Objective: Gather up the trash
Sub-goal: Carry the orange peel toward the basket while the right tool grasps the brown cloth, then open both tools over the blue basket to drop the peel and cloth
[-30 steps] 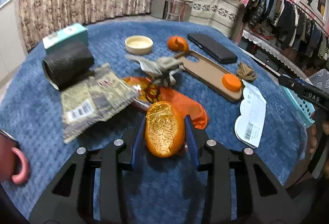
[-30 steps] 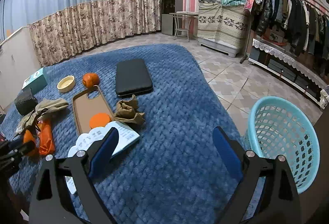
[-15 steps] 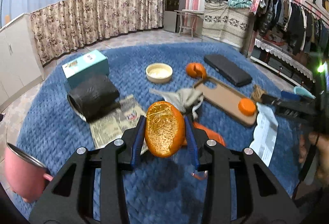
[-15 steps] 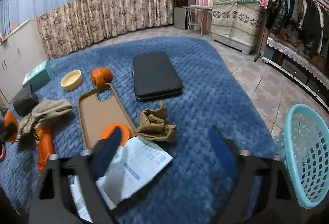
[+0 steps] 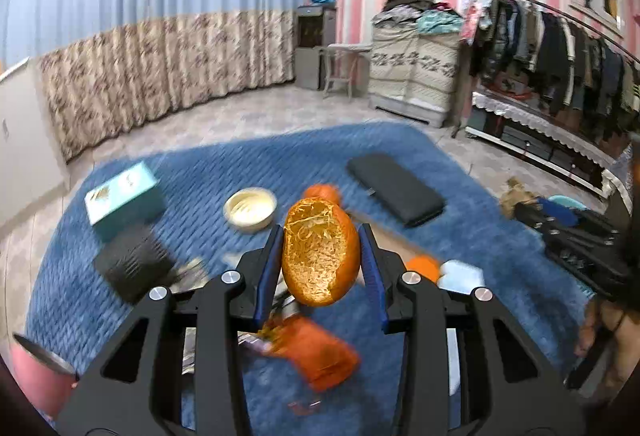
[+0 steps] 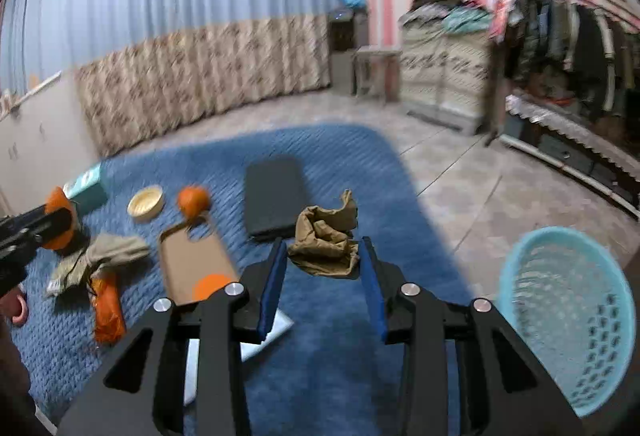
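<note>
My left gripper [image 5: 320,260] is shut on a hollow orange peel [image 5: 320,250] and holds it well above the blue-clothed table [image 5: 200,176]. It also shows at the far left of the right wrist view [image 6: 56,218]. My right gripper [image 6: 323,276] stands around a crumpled brown paper [image 6: 326,236] on the table, its jaws close at either side; contact is unclear. An orange wrapper [image 5: 320,352], a white receipt [image 5: 460,274] and another peel [image 6: 193,199] lie on the table. A light blue basket [image 6: 568,316] stands on the floor at the right.
On the table are a black case [image 6: 274,192], a tan phone case [image 6: 192,260] with an orange lid, a cream dish [image 6: 146,201], a teal box [image 5: 122,192], a black roll [image 5: 134,266], a crumpled grey-green rag [image 6: 100,256] and a pink mug [image 5: 36,372].
The left gripper has lifted the orange peel higher above the table. The right gripper has moved forward to the brown paper and its jaws have narrowed around it.
</note>
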Available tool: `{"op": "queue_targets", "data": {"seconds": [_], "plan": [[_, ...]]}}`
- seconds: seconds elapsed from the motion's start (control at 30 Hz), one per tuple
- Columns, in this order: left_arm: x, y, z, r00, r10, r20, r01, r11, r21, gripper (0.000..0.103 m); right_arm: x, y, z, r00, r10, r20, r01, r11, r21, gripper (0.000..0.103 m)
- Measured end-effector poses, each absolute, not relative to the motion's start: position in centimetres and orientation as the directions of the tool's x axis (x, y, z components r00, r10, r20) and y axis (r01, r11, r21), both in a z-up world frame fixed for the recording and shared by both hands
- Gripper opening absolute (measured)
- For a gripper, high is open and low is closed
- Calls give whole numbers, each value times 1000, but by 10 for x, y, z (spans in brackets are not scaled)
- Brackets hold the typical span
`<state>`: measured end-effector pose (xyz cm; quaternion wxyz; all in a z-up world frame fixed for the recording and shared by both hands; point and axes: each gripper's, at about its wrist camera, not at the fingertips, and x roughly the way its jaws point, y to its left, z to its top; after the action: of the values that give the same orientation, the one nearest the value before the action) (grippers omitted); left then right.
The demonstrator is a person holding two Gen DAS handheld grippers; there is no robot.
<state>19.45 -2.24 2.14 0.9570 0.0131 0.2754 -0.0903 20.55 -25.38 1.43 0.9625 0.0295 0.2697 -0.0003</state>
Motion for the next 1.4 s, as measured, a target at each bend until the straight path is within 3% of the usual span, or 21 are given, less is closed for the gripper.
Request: {"op": "queue_targets", "data": {"seconds": [0.27, 0.63, 1.07, 1.4], "plan": [[195, -108, 45, 831, -283, -479, 316, 949, -13, 37, 150, -359, 40, 886, -132, -445, 198, 974, 107, 37], [196, -223, 40, 779, -418, -468, 461, 887, -26, 37, 116, -453, 24, 845, -285, -454, 394, 904, 168, 37], [207, -328, 2, 697, -494, -519, 576, 817, -4, 37, 110, -496, 12, 814, -353, -460, 490, 844, 218, 37], [224, -387, -29, 632, -518, -575, 635, 773, 1, 37, 120, -516, -12, 776, -334, -536, 517, 822, 237, 37]]}}
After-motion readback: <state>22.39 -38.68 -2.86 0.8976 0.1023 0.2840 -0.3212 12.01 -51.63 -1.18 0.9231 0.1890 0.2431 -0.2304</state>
